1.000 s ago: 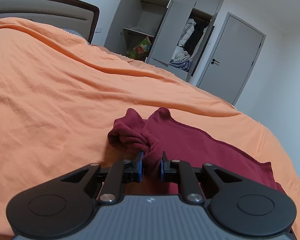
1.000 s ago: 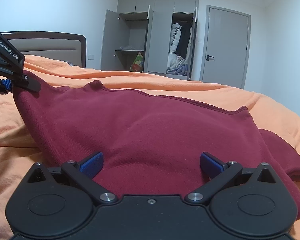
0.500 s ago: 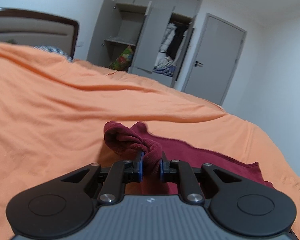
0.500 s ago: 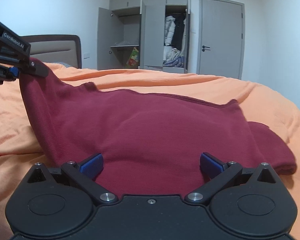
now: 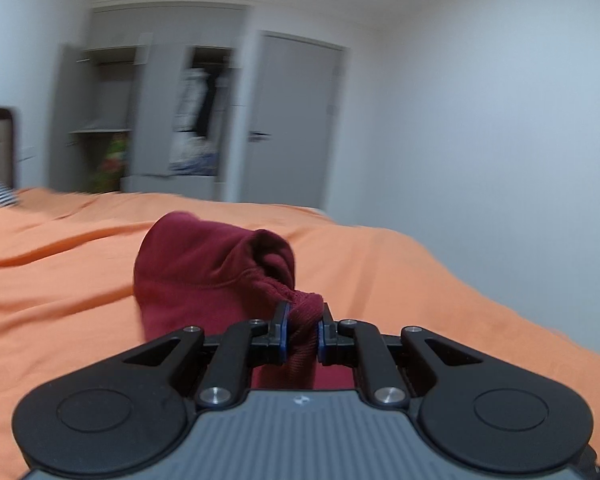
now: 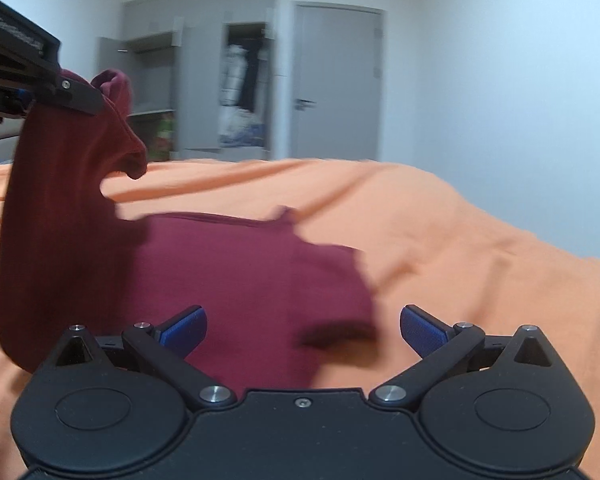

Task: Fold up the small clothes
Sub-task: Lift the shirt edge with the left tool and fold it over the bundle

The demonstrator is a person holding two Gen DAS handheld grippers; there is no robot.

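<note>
Pretty blurry all round, wardrobe (image 5: 171, 120) contents at upper left of the left wrist view just smears of white and dark. Can't tell what kind of garment the dark red knit cloth (image 6: 235, 280) is; its near edge cut off behind the right gripper's body.

Pinched tight at a bunched, ribbed hem by the left gripper (image 5: 302, 336), held up off the orange bedspread (image 6: 460, 240), hanging down in a thick column at the left of the right wrist view. Rest of it lying flat at centre, ragged-looking right edge smeared by motion.

Right gripper (image 6: 303, 326) spread wide, blue pads (image 6: 183, 322) gripping nothing, cloth just beyond. Loads of bare bedspread off to the right, grey door (image 6: 336, 80) behind.
</note>
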